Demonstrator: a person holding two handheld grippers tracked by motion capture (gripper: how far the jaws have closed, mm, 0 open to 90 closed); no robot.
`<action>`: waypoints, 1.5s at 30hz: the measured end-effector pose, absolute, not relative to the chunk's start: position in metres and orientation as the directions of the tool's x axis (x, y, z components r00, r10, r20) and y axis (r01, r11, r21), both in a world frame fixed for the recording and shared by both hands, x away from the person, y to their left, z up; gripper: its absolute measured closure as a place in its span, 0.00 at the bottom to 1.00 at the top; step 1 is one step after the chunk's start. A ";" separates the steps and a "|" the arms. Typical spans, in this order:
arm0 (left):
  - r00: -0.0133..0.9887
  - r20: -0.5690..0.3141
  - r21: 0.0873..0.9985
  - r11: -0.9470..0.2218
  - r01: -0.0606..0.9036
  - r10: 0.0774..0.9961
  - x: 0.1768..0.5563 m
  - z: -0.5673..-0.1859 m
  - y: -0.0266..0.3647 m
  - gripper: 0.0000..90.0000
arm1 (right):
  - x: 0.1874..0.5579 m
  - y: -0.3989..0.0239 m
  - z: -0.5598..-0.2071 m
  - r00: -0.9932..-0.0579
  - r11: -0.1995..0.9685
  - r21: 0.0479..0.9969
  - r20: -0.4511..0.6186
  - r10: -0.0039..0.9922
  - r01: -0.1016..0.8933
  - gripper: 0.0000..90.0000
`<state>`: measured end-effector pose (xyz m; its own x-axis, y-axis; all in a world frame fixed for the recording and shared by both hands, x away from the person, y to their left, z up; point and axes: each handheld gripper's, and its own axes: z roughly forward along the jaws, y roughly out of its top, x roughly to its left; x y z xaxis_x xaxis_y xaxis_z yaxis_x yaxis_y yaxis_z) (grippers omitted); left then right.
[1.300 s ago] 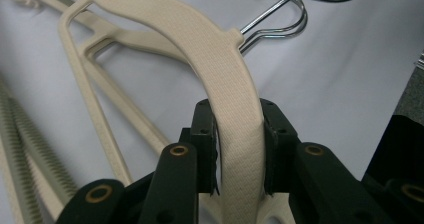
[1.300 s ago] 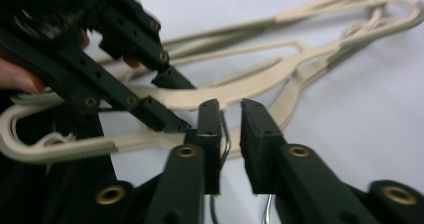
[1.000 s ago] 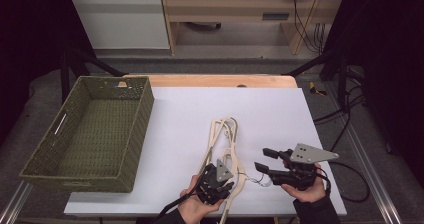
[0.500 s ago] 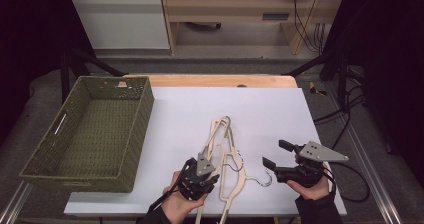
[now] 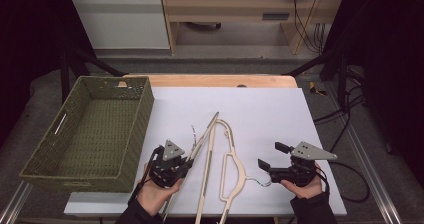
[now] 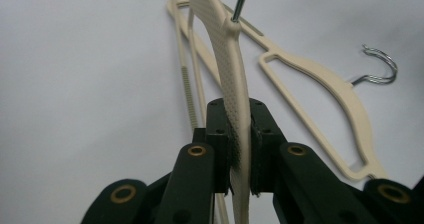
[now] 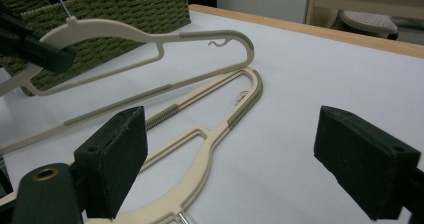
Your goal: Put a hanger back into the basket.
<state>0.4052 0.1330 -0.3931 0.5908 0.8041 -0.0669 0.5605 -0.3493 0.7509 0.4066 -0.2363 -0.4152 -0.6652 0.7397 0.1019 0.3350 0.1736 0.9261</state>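
Two cream hangers are on the white table. The raised hanger is clamped at its neck between the pads of the left gripper, whose jaws have just been closing and now press on the plastic from both sides; in the left gripper view its metal hook rises just past the jaw tips. It stands on edge, tilted, with its long arm running up and away from the person towards the middle of the table. The flat hanger lies just beside it on the right, its wire hook pointing at the right gripper. That gripper hovers close to the hook without touching it; its jaws have just been opening and stand wide with nothing between them. A green woven basket sits at the table's left edge, near the left hand.
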 end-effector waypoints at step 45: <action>0.733 0.034 0.881 -0.367 0.299 0.679 0.419 -0.259 0.221 0.95 | 0.406 -0.240 -0.414 -0.643 0.138 0.935 0.114 0.757 0.328 0.08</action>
<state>0.4187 0.2213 -0.2595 0.7330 0.6794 0.0340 0.2990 -0.3667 0.8810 0.4060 -0.2401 -0.4142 -0.6433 0.7571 0.1141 0.3280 0.1378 0.9346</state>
